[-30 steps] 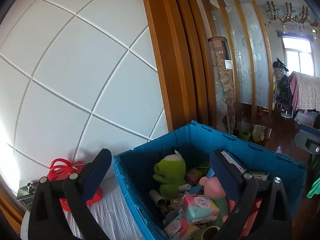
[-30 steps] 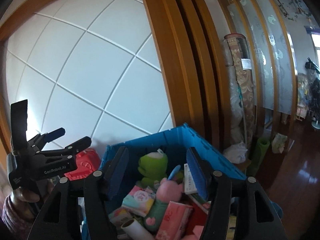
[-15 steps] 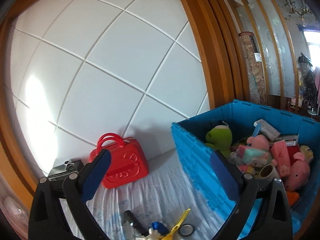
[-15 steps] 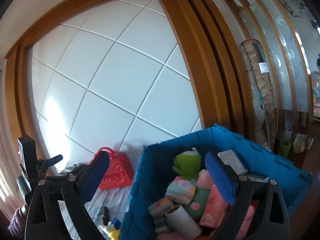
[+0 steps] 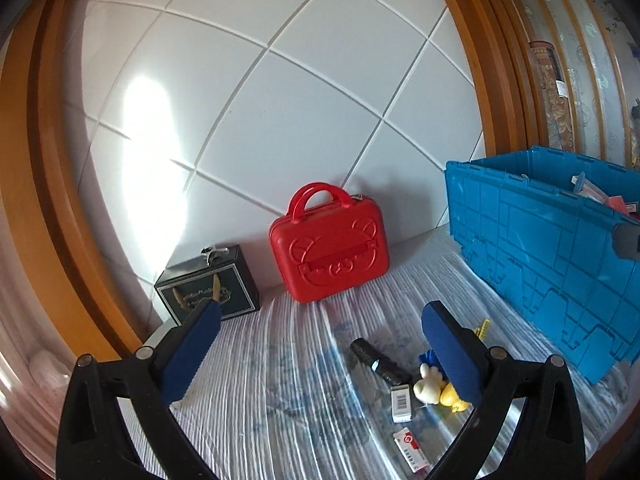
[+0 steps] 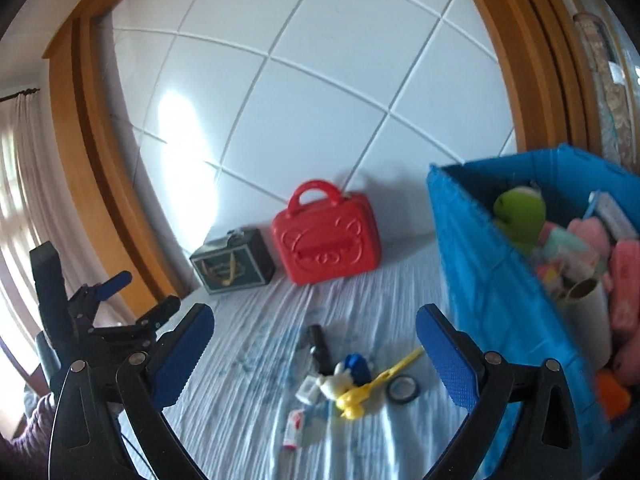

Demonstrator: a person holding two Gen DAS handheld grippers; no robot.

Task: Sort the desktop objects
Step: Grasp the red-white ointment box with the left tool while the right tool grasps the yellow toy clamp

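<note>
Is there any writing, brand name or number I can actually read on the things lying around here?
None reads clearly.
Small white tag: a barcode with digits below it, too small to read.
White and red packet: a red round mark and fine print, too small to read.
Dark box: an ornate gold label, too blurred to read.
Red case: only an embossed bear face, no words.

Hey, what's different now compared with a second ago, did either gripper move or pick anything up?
Both grippers swung left, away from the blue crate and down toward the small items on the striped cloth. The right gripper opened wider and is empty; the left gripper stayed open, also empty. The red case and dark box sit untouched.
</note>
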